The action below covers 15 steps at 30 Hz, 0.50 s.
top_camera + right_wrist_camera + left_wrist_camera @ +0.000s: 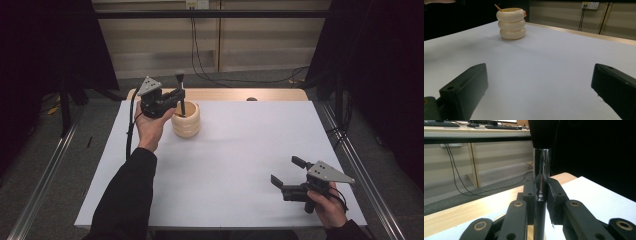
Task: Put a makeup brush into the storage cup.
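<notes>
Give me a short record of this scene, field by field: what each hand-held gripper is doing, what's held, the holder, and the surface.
left hand-held gripper: shut on the brush, over the holder
brush: upright, black bristles on top, chrome ferrule, dark handle, its lower end inside the holder
holder: cream, three stacked rings, far left part of the table
right hand-held gripper: open, holds nothing, low over the near right corner
table: white top with a wooden far edge
</notes>
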### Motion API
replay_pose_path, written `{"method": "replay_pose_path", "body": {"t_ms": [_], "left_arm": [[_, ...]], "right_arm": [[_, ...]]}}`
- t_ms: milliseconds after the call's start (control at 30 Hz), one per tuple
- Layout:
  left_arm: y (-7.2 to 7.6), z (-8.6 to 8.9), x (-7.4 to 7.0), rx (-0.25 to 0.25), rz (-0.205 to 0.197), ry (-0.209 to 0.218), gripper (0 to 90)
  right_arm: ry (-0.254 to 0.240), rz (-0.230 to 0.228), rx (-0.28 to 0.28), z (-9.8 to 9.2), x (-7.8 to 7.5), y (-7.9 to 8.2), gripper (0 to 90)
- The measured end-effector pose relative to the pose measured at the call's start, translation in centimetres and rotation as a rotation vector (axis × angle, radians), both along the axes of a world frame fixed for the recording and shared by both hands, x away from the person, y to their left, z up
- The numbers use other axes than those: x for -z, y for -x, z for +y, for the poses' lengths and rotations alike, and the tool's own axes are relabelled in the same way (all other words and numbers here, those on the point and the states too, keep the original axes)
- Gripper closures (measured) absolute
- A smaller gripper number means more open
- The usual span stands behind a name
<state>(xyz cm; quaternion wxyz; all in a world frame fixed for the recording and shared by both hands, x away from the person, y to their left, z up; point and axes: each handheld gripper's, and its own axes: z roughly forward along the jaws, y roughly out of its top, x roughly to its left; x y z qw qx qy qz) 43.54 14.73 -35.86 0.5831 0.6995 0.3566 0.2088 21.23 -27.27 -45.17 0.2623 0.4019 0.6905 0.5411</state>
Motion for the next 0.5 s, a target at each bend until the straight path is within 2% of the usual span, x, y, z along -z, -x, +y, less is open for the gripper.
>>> {"method": "replay_pose_path", "body": {"t_ms": [67,200,400,500], "left_arm": [[-0.1,-0.1,0.1,-0.003,-0.003,-0.009,78.8],[-0.3,-0.2,0.5,-0.006,-0.007,-0.025,78.8],[-0.7,-0.5,1.2,-0.009,0.001,-0.017,78.8],[-0.8,-0.7,1.6,-0.011,0.008,-0.036,78.8]], "right_arm": [[0.015,-0.003,-0.012,-0.1,0.0,0.0,0.4],[0.011,-0.002,-0.007,-0.1,0.0,0.0,0.6],[0.02,-0.005,-0.014,-0.1,0.1,0.0,0.6],[0.016,-0.005,-0.014,-0.1,0.0,0.0,0.6]]}}
